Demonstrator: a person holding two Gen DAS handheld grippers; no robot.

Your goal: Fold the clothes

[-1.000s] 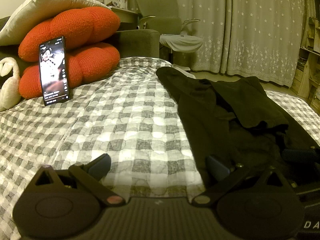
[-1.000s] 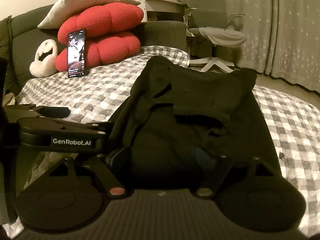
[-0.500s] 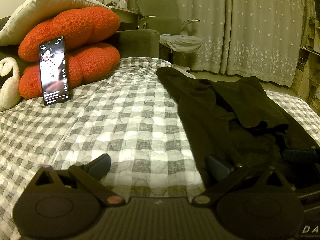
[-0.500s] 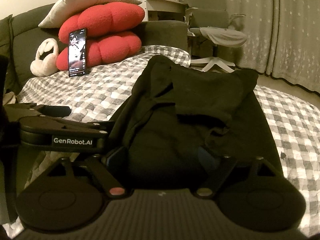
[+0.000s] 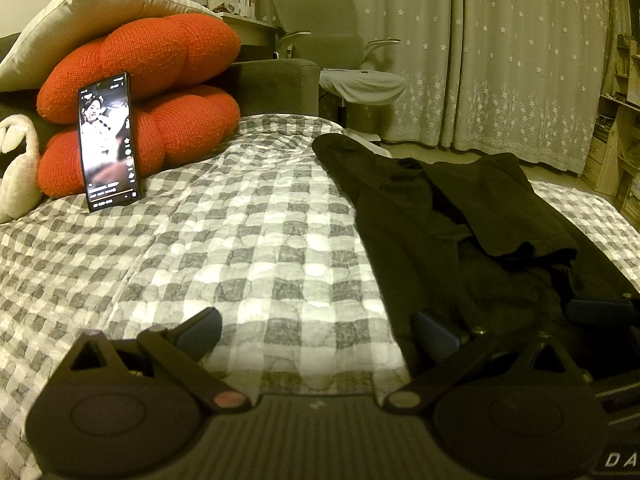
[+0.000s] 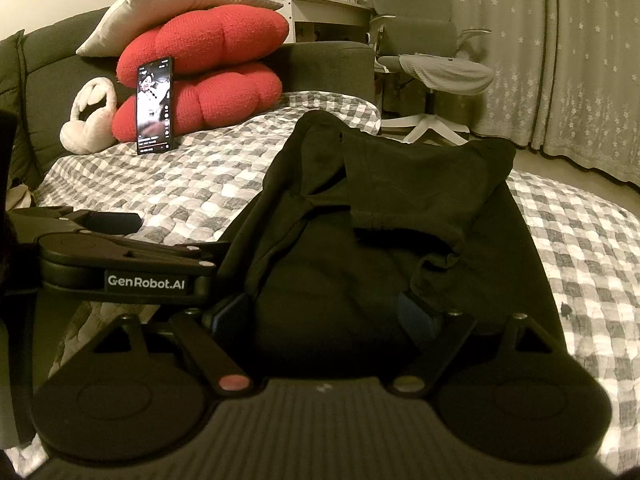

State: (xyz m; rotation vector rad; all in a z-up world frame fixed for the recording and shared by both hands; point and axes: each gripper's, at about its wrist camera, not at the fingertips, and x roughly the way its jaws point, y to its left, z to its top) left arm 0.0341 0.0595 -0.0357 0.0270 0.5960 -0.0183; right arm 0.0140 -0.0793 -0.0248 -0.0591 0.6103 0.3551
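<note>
Both grippers, left gripper [image 5: 316, 332] and right gripper [image 6: 324, 314], hold jaws spread, pinching nothing. Lower each onto the dark garment [image 6: 400, 216] near hem corners; grip evenly before folding.

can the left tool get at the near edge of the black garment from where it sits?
Probably yes. The left tool stands open over the checked cover, its right finger already at the black garment edge. Nothing lies between them; the right tool sits further along the hem.
</note>
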